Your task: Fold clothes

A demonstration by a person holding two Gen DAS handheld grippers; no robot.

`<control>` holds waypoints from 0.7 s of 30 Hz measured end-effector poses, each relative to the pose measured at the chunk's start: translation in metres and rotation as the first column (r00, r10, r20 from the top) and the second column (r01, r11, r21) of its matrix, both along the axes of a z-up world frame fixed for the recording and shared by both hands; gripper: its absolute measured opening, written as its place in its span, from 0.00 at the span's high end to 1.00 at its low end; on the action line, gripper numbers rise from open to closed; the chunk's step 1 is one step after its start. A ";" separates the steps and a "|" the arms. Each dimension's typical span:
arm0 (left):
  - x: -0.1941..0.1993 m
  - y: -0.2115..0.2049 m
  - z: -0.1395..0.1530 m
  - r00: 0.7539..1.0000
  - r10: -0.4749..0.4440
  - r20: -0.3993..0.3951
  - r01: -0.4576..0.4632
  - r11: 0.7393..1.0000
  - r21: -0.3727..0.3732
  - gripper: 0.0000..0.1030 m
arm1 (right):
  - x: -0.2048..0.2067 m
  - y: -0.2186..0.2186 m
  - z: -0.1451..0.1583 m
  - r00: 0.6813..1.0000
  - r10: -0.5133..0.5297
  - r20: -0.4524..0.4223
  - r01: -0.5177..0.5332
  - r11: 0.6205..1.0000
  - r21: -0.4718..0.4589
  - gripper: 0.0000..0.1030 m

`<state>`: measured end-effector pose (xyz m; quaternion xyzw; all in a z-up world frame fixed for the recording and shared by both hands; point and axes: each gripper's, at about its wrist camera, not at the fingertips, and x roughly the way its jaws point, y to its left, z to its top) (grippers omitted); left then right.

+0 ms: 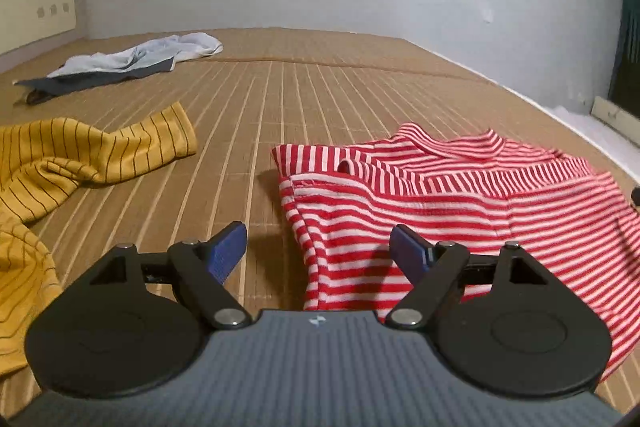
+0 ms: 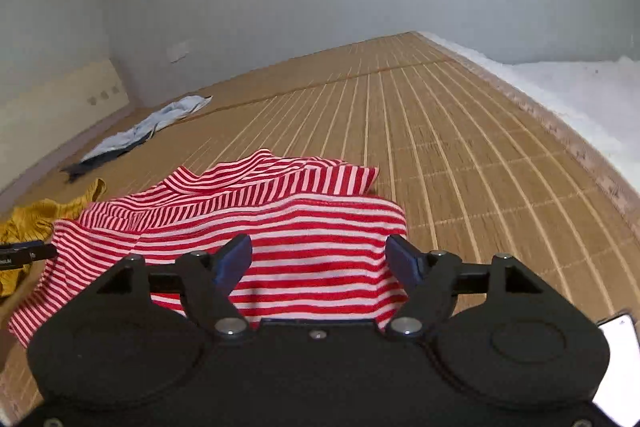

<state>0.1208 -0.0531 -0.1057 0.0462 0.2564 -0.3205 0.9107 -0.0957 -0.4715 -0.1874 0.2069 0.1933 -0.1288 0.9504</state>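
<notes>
Red-striped shirt (image 2: 256,223) lies loose between right gripper's (image 2: 319,259) fingers (image 2: 236,259).

Home bedroom: bamboo mat (image 1: 320,99) over bed, headboard (image 1: 36,7), plain walls, scattered clothes (image 1: 120,63).

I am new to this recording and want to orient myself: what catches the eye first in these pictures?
The red-and-white striped shirt stands out first, lying partly folded on the bamboo mat right before both claws. To its left lies a crumpled mustard striped garment, and far back by the wall a pale blue and dark pile. The left claw and right claw are both open.
</notes>
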 end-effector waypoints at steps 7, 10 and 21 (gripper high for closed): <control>0.017 -0.016 -0.014 0.996 0.003 -0.085 -0.010 0.997 -0.081 0.20 | 0.004 -0.009 -0.004 0.998 -0.062 -0.031 0.062 0.998 -0.008 0.20; 0.021 -0.022 -0.019 0.995 0.003 -0.099 -0.010 0.998 -0.070 0.21 | 0.008 -0.015 -0.007 0.998 -0.057 -0.018 0.057 0.998 -0.007 0.20; 0.024 -0.021 -0.014 0.993 -0.009 -0.116 0.001 0.998 -0.067 0.81 | 0.010 -0.047 -0.019 1.000 0.024 0.002 -0.024 0.980 0.199 0.69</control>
